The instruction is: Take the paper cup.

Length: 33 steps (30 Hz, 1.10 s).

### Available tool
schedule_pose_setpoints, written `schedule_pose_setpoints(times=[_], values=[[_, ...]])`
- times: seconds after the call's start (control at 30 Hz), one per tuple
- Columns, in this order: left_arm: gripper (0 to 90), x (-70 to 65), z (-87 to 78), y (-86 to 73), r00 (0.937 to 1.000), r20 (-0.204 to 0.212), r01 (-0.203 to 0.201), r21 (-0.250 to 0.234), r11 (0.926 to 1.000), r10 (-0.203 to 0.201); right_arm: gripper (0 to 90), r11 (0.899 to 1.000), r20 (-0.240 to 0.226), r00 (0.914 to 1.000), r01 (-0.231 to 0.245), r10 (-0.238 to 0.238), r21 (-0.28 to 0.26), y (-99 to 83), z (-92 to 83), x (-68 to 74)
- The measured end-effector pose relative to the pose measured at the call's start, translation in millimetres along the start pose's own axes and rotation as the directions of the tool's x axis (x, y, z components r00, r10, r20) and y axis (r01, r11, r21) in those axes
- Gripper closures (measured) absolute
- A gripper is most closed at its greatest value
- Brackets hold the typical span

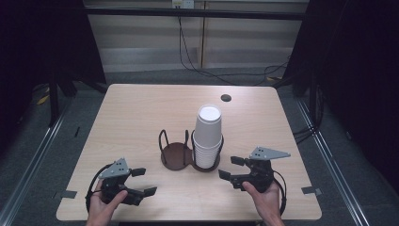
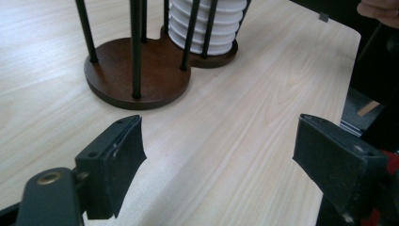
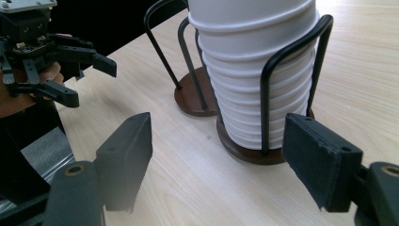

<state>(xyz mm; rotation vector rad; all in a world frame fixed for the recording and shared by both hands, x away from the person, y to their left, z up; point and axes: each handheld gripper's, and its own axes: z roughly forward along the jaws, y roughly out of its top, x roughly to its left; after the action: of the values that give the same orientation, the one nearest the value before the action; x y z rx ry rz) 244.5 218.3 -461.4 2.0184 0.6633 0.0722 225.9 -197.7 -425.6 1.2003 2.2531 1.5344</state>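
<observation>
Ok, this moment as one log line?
left gripper: open, empty | right gripper: open, empty, beside cups | cups: stacked in holder, right bay | left bay: empty

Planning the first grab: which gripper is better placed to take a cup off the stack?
Right, probably. The right gripper sits open beside the cup stack; the left gripper is nearer the holder's empty half.

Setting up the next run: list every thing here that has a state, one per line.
Cup stack: upside down, nested, standing in the right ring of the holder.
Cup holder: upright on the table, left ring bare.
Left tool: open, nothing between its jaws.
Right tool: open, holding nothing, pointing at the cup stack.
</observation>
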Motion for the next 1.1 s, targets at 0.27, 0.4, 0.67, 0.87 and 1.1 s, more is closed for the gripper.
schedule_pose_setpoints(times=[0.27,0.4,0.67,0.87,1.1], values=[[16.5,-0.1,1.7,1.8,1.0,0.001,-0.004,0.002,1.0,0.004,23.6,0.999,0.007,0.9994,0.034,-0.034,-0.013,14.9,2.4,3.8],[16.5,0.6,-0.5,1.6,1.0,-0.003,0.008,-0.004,1.0,-0.008,23.7,0.998,-0.003,0.9989,0.047,-0.047,-0.04,22.3,1.2,4.9],[16.6,3.2,7.2,7.2,0.9997,-0.015,0.019,0.007,0.9998,-0.019,23.6,0.998,-0.025,0.9986,0.045,-0.046,-0.037,34.9,-2.3,-0.4],[16.6,0.9,12.0,11.2,1.0,-0.002,-0.005,0.007,1.0,0.005,22.2,0.999,-0.028,0.9989,0.038,-0.039,-0.032,45.2,-2.8,-3.7],[16.6,-2.1,13.4,10.6,0.9998,0.009,-0.019,0.027,0.9995,0.019,18.8,0.999,-0.003,0.9992,0.041,-0.041,-0.008,56.9,2.5,-12.5]])
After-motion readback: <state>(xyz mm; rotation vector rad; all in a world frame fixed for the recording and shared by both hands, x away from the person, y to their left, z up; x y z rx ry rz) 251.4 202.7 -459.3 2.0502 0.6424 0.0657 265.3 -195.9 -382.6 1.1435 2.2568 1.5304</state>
